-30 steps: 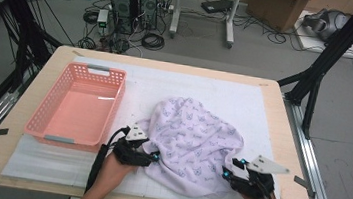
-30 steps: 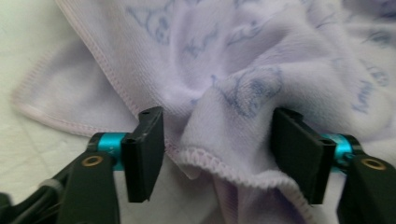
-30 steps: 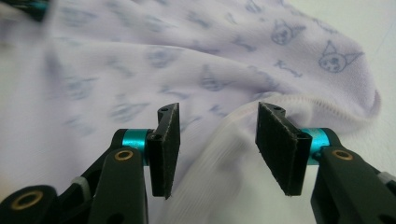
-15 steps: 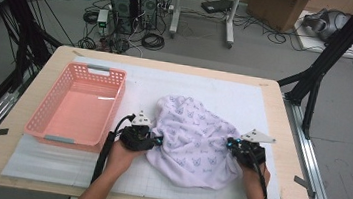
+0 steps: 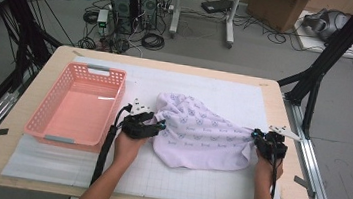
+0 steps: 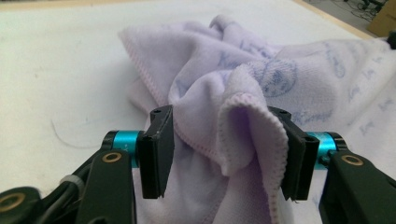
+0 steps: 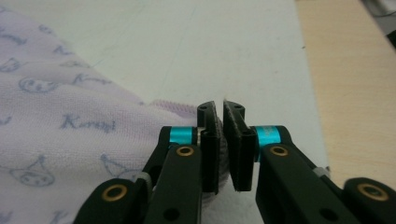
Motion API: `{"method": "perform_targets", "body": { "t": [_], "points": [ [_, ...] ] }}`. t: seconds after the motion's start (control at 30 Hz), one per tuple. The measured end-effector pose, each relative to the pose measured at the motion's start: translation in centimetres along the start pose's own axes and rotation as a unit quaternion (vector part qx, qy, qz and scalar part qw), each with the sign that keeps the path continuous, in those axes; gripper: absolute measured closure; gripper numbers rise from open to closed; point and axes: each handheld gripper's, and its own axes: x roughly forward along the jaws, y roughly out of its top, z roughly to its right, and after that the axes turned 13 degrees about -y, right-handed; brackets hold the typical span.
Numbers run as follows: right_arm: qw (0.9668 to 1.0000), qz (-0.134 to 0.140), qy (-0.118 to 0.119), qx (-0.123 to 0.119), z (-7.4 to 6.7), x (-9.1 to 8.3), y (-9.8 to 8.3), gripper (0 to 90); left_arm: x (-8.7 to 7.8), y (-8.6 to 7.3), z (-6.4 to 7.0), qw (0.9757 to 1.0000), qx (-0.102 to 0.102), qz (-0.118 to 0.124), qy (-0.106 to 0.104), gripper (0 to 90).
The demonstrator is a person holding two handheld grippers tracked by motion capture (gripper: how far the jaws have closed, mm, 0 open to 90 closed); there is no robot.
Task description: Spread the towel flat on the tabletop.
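Observation:
A lavender printed towel (image 5: 201, 132) lies bunched on the white mat (image 5: 225, 92), drawn out between my two grippers. At its left end my left gripper (image 5: 159, 126) has just been opening; in the left gripper view (image 6: 223, 140) a thick fold of towel (image 6: 280, 70) sits loosely between the wide-apart jaws. On the right end, my right gripper (image 5: 256, 135) pinches the towel's corner hem. Its pads (image 7: 219, 114) stand almost together on that edge of the towel (image 7: 60, 116), having eased open a touch after closing.
A pink plastic basket (image 5: 41, 124) stands on the left of the table, close to my left hand. The wooden table edge (image 5: 298, 158) runs just right of my right gripper. Black cables trail from both grippers toward the front.
Both hands moved away from the front edge. The right gripper closed on the towel's corner and pulled it right, stretching the towel out. The left jaws closed, then spread again.

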Motion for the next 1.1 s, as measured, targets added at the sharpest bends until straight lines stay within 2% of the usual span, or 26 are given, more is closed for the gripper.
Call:
{"method": "perform_targets", "body": {
  "t": [0.03, 0.1, 0.17, 0.2, 0.33, 0.5, 0.57, 0.67, 0.77, 0.87, 0.93, 1.0, 1.07, 1.1],
  "points": [
    [1.0, 0.001, -0.001, -0.002, 0.0, -0.2, 0.0, 73.4, -0.3, 0.0, 0.1, 1.0, 0.003, -0.002, -0.005, 43.0],
    [0.9998, 0.014, 0.016, 0.007, 0.2, -0.8, -0.2, 66.2, -1.0, -0.1, 0.6, 0.9998, 0.014, 0.0, -0.012, 41.1],
    [0.9995, 0.025, 0.019, 0.001, 0.3, -1.7, -0.3, 60.7, -1.9, -0.5, 1.2, 0.9996, 0.027, 0.009, -0.003, 41.5],
    [0.9992, 0.027, 0.029, -0.002, 0.2, -2.1, -0.4, 60.4, -2.2, -0.8, 1.5, 0.9994, 0.031, 0.013, -0.005, 42.5],
    [0.9976, 0.049, 0.034, -0.034, -0.1, -4.1, -0.6, 59.7, -3.5, -2.0, 2.5, 0.9987, 0.051, 0.003, -0.006, 43.4],
    [0.9949, 0.056, 0.055, -0.064, -0.4, -6.0, -1.2, 60.3, -5.7, -2.6, 3.6, 0.9976, 0.067, 0.015, -0.002, 43.5],
    [0.9932, 0.056, 0.065, -0.079, -0.5, -6.6, -1.7, 60.6, -6.6, -2.9, 4.0, 0.9975, 0.066, 0.022, -0.009, 44.3],
    [0.9919, 0.054, 0.083, -0.081, -0.7, -7.2, -2.6, 60.7, -7.3, -3.5, 4.7, 0.997, 0.068, 0.019, -0.03, 55.1],
    [0.9906, 0.048, 0.098, -0.082, -0.9, -7.4, -3.6, 61.8, -6.9, -4.4, 5.3, 0.996, 0.067, -0.002, -0.059, 64.6],
    [0.9895, 0.044, 0.106, -0.088, -1.0, -7.4, -3.6, 61.7, -5.3, -5.1, 5.3, 0.9949, 0.067, -0.038, -0.065, 64.9],
    [0.989, 0.051, 0.111, -0.084, -1.1, -7.5, -3.6, 61.7, -4.2, -5.4, 5.3, 0.9944, 0.066, -0.062, -0.054, 65.1],
    [0.9885, 0.053, 0.112, -0.087, -1.3, -7.6, -3.6, 61.7, -3.2, -5.5, 5.2, 0.9944, 0.061, -0.073, -0.045, 64.8],
    [0.9878, 0.053, 0.114, -0.092, -1.3, -7.6, -3.6, 61.7, -2.1, -5.3, 5.4, 0.9926, 0.064, -0.095, -0.041, 61.3],
    [0.9879, 0.051, 0.114, -0.092, -1.3, -7.6, -3.7, 61.7, -1.6, -5.1, 5.5, 0.9918, 0.071, -0.098, -0.041, 59.1]
  ]
}}
